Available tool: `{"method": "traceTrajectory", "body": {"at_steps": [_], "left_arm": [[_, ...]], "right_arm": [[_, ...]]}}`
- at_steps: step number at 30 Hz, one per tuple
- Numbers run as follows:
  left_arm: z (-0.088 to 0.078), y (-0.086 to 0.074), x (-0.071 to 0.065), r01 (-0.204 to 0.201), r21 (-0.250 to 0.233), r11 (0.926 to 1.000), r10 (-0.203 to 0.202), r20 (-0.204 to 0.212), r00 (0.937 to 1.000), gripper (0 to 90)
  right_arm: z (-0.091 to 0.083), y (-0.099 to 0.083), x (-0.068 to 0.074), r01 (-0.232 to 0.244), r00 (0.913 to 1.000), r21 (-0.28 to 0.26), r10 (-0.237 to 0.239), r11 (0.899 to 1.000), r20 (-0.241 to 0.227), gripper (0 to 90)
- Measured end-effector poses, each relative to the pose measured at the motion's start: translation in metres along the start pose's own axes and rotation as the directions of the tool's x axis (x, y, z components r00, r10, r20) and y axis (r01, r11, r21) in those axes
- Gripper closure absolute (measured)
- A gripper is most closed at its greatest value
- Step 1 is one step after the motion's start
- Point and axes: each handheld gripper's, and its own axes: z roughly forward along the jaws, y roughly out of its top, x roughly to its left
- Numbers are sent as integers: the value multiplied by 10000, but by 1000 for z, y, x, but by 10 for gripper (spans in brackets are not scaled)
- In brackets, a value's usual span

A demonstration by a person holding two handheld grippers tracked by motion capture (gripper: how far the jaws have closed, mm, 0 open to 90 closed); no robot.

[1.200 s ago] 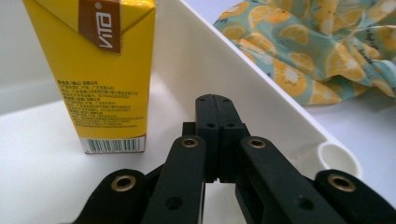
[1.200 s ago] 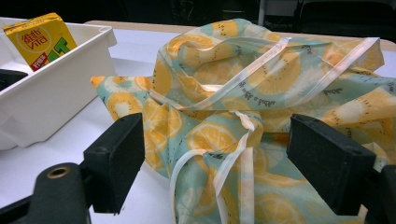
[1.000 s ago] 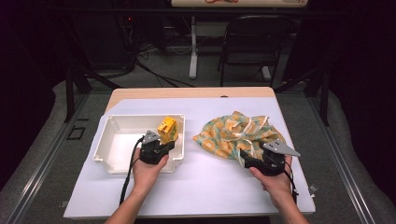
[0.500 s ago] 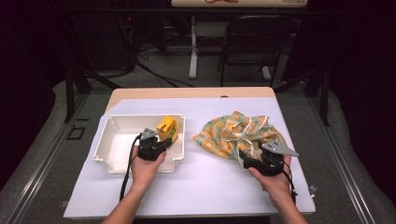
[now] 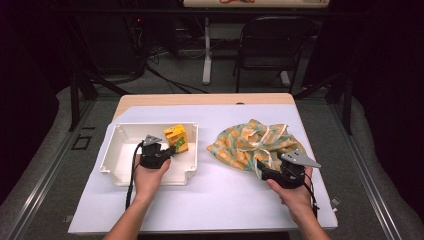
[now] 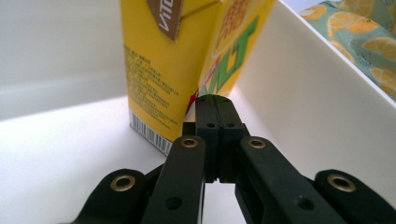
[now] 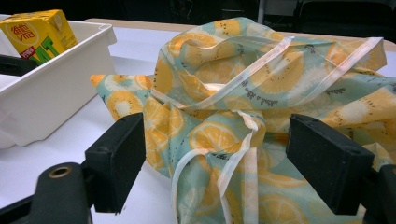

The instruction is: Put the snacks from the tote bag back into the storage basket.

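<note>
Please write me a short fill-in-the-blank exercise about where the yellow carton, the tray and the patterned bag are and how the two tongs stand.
1. The yellow carton stands upright inside the white ____.
2. The left tongs, next to the carton, have jaws that are ____.
3. The right tongs stand ____ with the bag's cloth between the jaws.
4. The cloth bag is printed with slices of ____.

Missing words: tray; shut; open; orange

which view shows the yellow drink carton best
The left gripper view: the yellow drink carton looms close, its print and barcode sharp. The high view shows it small, upright in the white tray; the right gripper view catches its top corner.
</note>
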Motion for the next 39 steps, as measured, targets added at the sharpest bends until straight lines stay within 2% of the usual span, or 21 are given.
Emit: {"method": "traceTrajectory", "body": {"at_steps": [1, 4, 13, 18, 21, 25, 28, 35, 39], "left_arm": [[0, 0, 1, 55, -96, 9999, -56, -25, 10000, 900], [0, 0, 2, 1, 20, 10000, -1, -46, 10000, 900], [1, 1, 11, 269, -49, 9996, -270, -298, 9992, 900], [3, 2, 14, 509, -106, 9986, -512, -330, 9981, 900], [2, 2, 14, 504, -50, 9987, -505, -319, 9982, 900], [-4, 3, 16, 634, -286, 9976, -646, -413, 9971, 900], [-5, 5, 20, 873, -363, 9955, -892, -538, 9946, 900], [-3, 6, 28, 1684, -731, 9830, -1733, -664, 9826, 900], [-6, 10, 34, 1865, -841, 9788, -1936, -864, 9773, 900]], "right_arm": [[0, 0, 0, -11, 10000, -15, 11, 10000, 2, 196], [1, 0, 1, -22, 10000, -23, 22, 10000, 14, 196], [0, 0, 1, -23, 10000, -11, 23, 10000, 14, 197], [1, -1, 1, 2, 10000, 28, -2, 10000, 16, 196], [1, -1, 1, 11, 10000, 23, -11, 10000, 34, 196], [1, 0, 0, 3, 10000, 39, -3, 10000, 14, 195], [1, 0, 0, -4, 10000, 28, 4, 10000, 14, 195], [0, 0, 0, -115, 9999, -141, 115, 9998, 14, 195], [-1, 0, -4, -172, 9998, -135, 173, 9998, 36, 196]]}}
